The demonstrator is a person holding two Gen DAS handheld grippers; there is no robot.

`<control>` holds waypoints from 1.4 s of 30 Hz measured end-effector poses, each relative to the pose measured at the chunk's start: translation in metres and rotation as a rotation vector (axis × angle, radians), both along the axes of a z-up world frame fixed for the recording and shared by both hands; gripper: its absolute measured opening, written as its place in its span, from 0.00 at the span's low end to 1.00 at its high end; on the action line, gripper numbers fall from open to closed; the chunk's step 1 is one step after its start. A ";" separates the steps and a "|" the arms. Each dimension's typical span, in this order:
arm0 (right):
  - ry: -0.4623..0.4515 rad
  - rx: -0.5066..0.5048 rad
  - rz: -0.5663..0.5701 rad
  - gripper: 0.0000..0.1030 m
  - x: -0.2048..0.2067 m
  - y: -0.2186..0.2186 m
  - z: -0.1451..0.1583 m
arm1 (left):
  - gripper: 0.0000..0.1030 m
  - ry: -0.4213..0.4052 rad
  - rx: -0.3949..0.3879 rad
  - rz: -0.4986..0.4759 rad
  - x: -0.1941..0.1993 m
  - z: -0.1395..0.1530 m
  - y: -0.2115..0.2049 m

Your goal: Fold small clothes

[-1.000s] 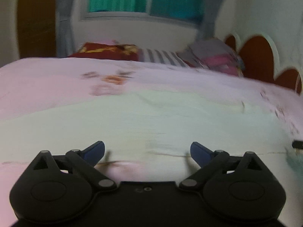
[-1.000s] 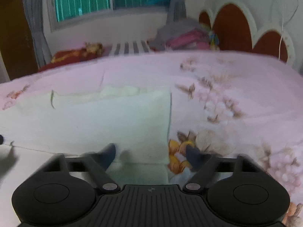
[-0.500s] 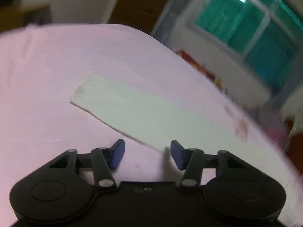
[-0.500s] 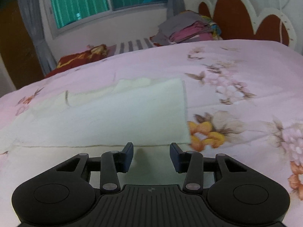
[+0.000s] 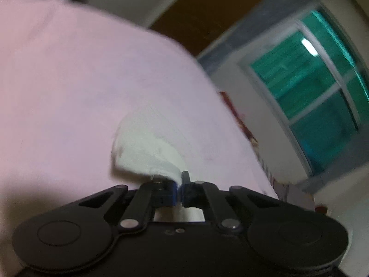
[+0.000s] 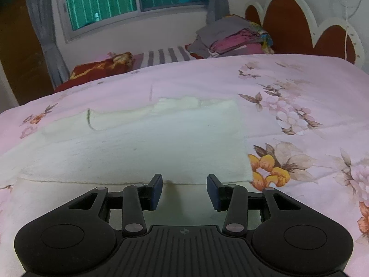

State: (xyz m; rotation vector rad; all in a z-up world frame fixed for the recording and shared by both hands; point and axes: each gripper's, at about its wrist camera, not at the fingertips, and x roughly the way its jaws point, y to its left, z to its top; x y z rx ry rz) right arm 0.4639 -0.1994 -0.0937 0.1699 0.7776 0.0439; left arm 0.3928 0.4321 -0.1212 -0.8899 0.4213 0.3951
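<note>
- Left claw (image 5: pixel 180 188) has just snapped closed, its blue pads pinching a corner of the white cloth (image 5: pixel 147 152), which bunches up just ahead of the tips.
- The view there is tilted and blurred; pink bed (image 5: pixel 69 80) fills it, window (image 5: pixel 318 97) off to the right.
- Right claw (image 6: pixel 184 192) sits about half open, low at the cloth's near edge; pads (image 6: pixel 156 191) grip nothing.
- From the right wrist, the cloth (image 6: pixel 150 147) lies flat across the floral bed (image 6: pixel 299 120), far edge rumpled.
- Folded clothes (image 6: pixel 230 39) are stacked by the headboard (image 6: pixel 290 23), well apart.
</note>
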 end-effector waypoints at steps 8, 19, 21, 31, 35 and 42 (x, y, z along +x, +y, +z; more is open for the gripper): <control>0.011 0.005 -0.058 0.42 0.010 -0.015 -0.001 | 0.02 -0.051 0.132 -0.278 0.063 0.041 -0.101; -0.020 0.070 -0.060 0.42 0.009 -0.038 0.002 | 0.04 0.017 0.339 -0.773 0.142 0.049 -0.334; -0.024 0.088 -0.070 0.42 0.008 -0.046 0.004 | 0.05 0.037 0.387 -0.844 0.136 0.040 -0.371; -0.020 0.173 -0.092 0.42 0.003 -0.087 0.013 | 0.09 0.119 0.412 -1.040 0.133 -0.002 -0.464; -0.019 0.223 -0.078 0.42 0.001 -0.097 0.016 | 0.79 0.078 0.448 -1.115 0.122 -0.001 -0.475; 0.011 0.316 -0.011 0.42 0.017 -0.078 0.010 | 0.77 0.113 0.520 -0.844 0.080 0.023 -0.394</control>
